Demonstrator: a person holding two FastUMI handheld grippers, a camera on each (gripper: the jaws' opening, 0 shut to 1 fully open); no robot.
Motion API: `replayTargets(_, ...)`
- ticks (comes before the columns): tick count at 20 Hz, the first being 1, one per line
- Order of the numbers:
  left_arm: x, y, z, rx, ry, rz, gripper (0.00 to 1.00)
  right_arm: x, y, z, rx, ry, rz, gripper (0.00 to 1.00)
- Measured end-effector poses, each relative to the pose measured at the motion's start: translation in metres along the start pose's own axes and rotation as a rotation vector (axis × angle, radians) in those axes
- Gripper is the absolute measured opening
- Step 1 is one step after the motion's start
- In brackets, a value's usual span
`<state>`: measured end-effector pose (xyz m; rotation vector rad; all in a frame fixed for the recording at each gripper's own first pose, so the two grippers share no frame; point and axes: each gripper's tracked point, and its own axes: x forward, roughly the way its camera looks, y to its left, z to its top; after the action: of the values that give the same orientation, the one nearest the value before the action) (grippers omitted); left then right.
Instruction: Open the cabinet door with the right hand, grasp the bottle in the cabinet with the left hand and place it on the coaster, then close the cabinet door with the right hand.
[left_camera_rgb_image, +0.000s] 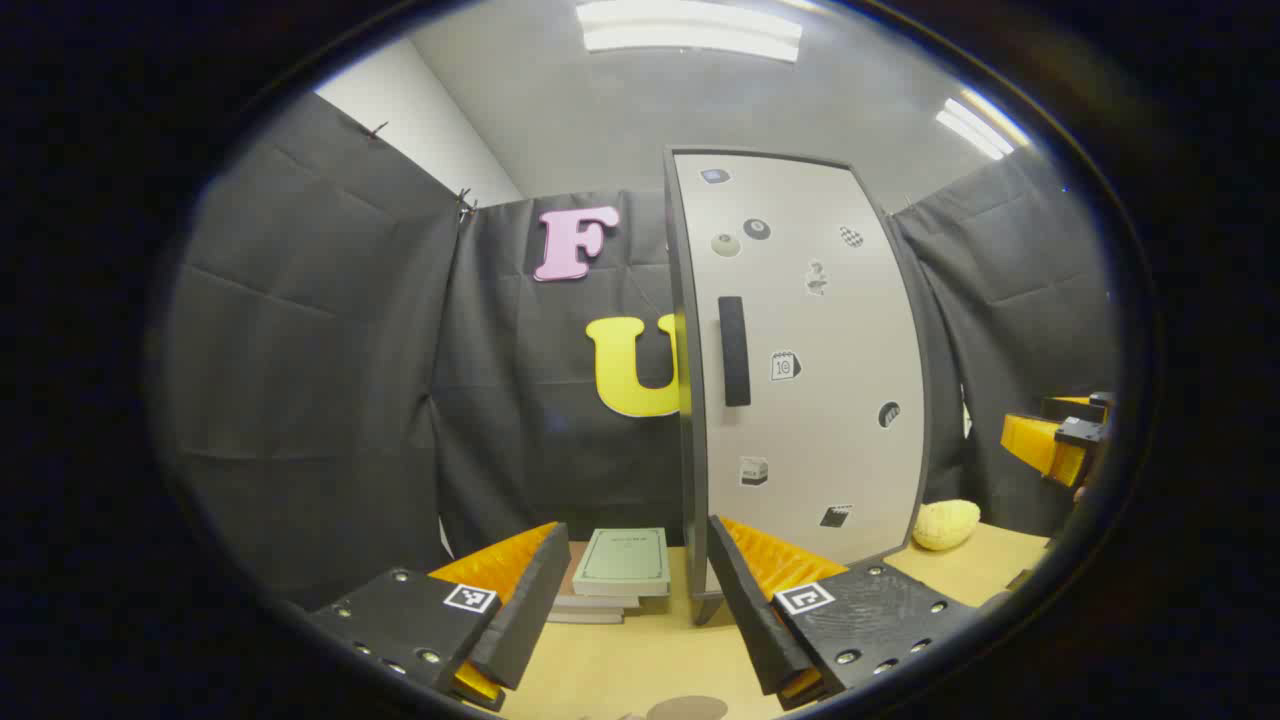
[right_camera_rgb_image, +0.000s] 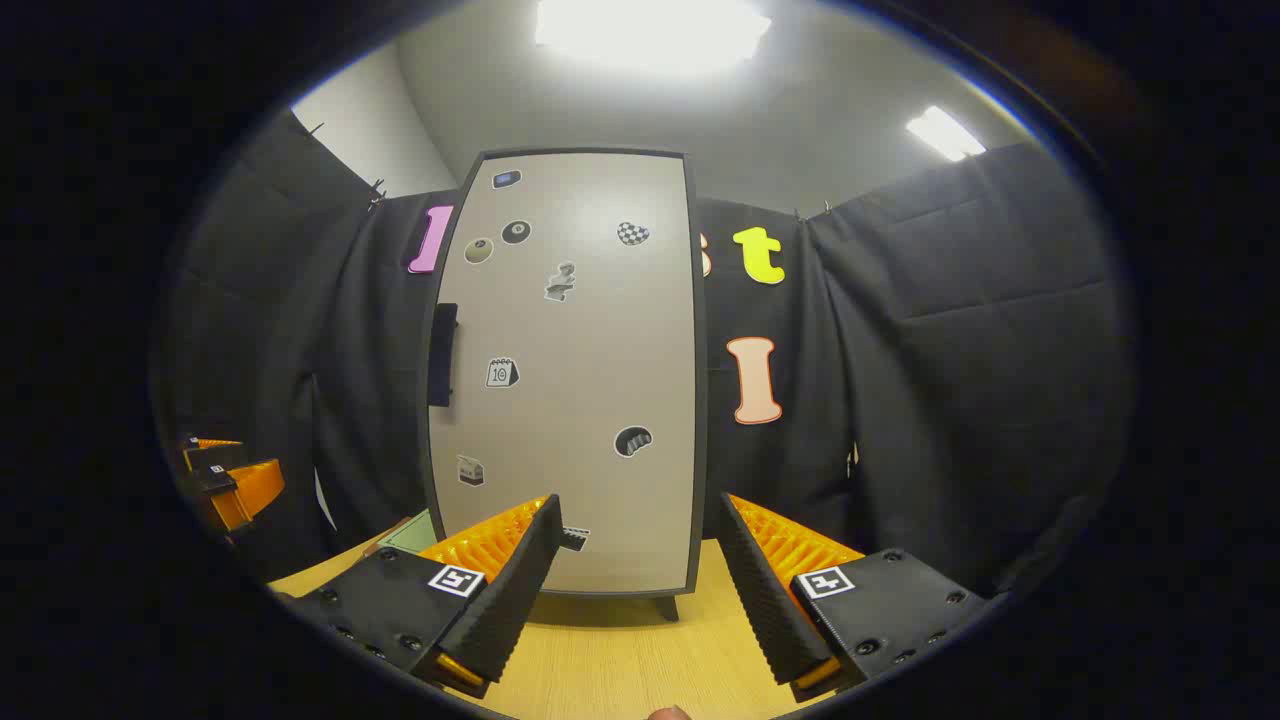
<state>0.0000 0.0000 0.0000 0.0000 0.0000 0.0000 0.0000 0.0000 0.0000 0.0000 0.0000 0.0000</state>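
A tall cabinet (left_camera_rgb_image: 800, 380) with a pale door covered in small stickers stands shut on the wooden table, hiding whatever is inside. Its dark vertical handle (left_camera_rgb_image: 733, 350) sits near the door's left edge. In the right gripper view the door (right_camera_rgb_image: 580, 400) faces me head-on, handle (right_camera_rgb_image: 442, 355) at its left. My left gripper (left_camera_rgb_image: 637, 545) is open and empty, short of the cabinet's left corner. A round brown coaster (left_camera_rgb_image: 686, 708) lies just below it. My right gripper (right_camera_rgb_image: 640, 515) is open and empty in front of the door's lower part, apart from it.
A stack of books (left_camera_rgb_image: 622, 565) with a green cover lies left of the cabinet. A yellow lumpy object (left_camera_rgb_image: 946, 523) rests on the table (left_camera_rgb_image: 620, 670) at the cabinet's right. The right gripper (left_camera_rgb_image: 1055, 440) appears at the far right, the left gripper (right_camera_rgb_image: 228, 480) at the far left.
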Motion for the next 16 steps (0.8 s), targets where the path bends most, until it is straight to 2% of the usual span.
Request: replayTargets(16, -0.002, 0.013, 0.001, 0.016, -0.009, 0.018, 0.85, 0.004, 0.009, 0.005, 0.002, -0.006, 0.013, 0.98)
